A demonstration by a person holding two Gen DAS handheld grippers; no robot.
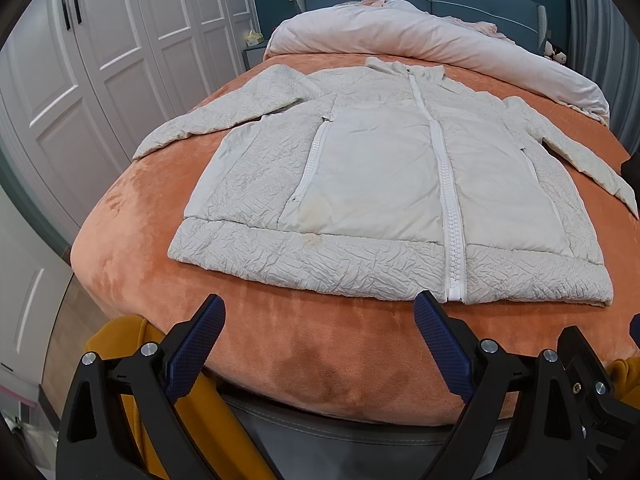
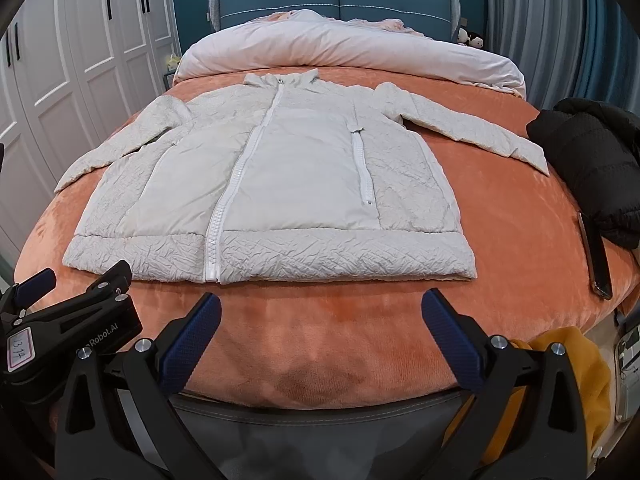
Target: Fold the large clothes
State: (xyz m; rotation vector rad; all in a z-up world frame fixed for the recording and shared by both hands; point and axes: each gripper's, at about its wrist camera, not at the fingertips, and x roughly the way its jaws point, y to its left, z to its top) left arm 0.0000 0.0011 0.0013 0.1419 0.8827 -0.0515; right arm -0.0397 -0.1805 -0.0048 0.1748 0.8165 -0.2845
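A white quilted jacket [image 1: 372, 184] [image 2: 276, 184] lies flat and zipped on the orange bedspread, front up, hem toward me, collar toward the headboard. Both sleeves are spread out to the sides. My left gripper [image 1: 320, 312] hovers open over the bed's near edge, just short of the hem left of the zipper's end. My right gripper [image 2: 320, 312] is open too, a little short of the hem, right of the zipper. Nothing sits between either pair of blue-padded fingers. The left gripper [image 2: 36, 284] also shows at the lower left of the right wrist view.
A rolled pale duvet [image 2: 348, 56] lies across the head of the bed [image 2: 500, 208] before a blue headboard. A black garment [image 2: 596, 160] and a dark phone [image 2: 596, 256] rest on the right edge. White wardrobes [image 1: 100, 60] stand left. Yellow cloth [image 2: 560, 380] shows below.
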